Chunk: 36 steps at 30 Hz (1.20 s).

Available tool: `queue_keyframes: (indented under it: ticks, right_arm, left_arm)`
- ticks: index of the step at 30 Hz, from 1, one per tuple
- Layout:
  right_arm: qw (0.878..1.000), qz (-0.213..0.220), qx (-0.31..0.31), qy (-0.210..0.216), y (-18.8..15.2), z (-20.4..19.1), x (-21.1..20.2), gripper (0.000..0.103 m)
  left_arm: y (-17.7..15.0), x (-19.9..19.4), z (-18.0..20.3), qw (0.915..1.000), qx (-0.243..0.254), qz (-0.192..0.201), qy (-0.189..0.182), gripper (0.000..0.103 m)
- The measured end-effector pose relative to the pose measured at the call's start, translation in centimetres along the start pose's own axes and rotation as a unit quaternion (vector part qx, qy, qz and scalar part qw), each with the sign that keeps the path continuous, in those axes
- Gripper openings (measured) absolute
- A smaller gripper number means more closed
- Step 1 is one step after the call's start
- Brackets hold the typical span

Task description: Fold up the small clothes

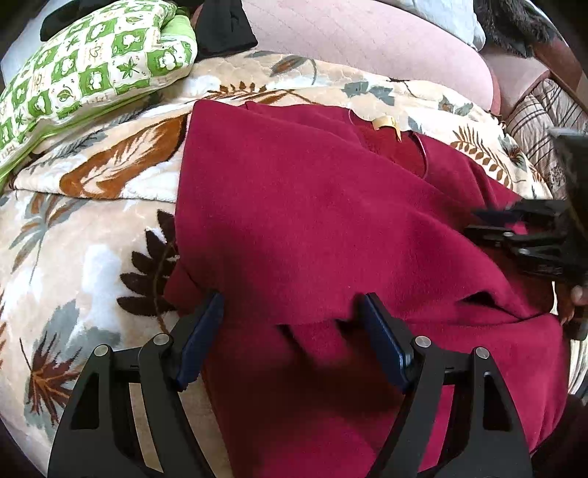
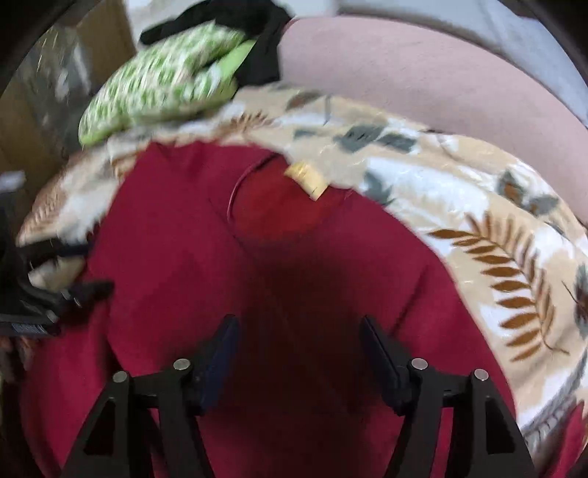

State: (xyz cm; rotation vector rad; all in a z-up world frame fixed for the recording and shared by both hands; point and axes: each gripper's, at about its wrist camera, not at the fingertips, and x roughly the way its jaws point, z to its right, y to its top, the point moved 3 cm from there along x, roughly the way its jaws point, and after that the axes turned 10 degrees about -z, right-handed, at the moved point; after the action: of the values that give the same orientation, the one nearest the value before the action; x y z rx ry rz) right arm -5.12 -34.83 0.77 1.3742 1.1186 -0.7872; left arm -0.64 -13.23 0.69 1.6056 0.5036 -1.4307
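Observation:
A dark red fleece garment (image 1: 312,206) lies on a leaf-patterned blanket (image 1: 73,239), collar and tan neck label (image 1: 384,123) at the far end. Its left side is folded over the middle. My left gripper (image 1: 292,312) is open just above the folded layer's near edge, nothing between the fingers. My right gripper (image 2: 299,338) is open and empty over the garment (image 2: 220,275); that view is blurred. The right gripper also shows at the right edge of the left wrist view (image 1: 488,224). The left gripper shows at the left edge of the right wrist view (image 2: 84,268).
A green and white patterned cushion (image 1: 95,73) lies at the far left with black clothing (image 1: 224,25) behind it. A pink cushion (image 1: 367,47) runs along the back. A plaid cloth (image 1: 540,114) is at the far right. A cardboard box (image 2: 103,40) stands far left.

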Motion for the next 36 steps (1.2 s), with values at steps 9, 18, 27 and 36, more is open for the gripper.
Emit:
queue_keyframes:
  ticks: [9, 18, 27, 36]
  right_arm:
    - [0.994, 0.075, -0.021, -0.071, 4.1, -0.7, -3.1, 0.003]
    - [0.996, 0.048, 0.074, -0.033, 2.1, 2.6, -4.7, 0.007]
    - [0.994, 0.018, 0.107, -0.017, -3.5, 1.1, -1.4, 0.007]
    - [0.967, 0.071, 0.228, -0.090, -8.8, 8.0, -10.0, 0.037]
  left_arm:
    - [0.6, -1.9, -1.9, 0.9963, -0.067, 0.050, 0.022, 0.078]
    - [3.5, -4.0, -3.2, 0.9919, -0.096, 0.080, 0.020, 0.078]
    - [3.9, 1.9, -3.5, 0.9924, -0.117, 0.005, 0.038, 0.078]
    - [3.0, -2.6, -0.9, 0.9943, -0.100, 0.031, 0.020, 0.078]
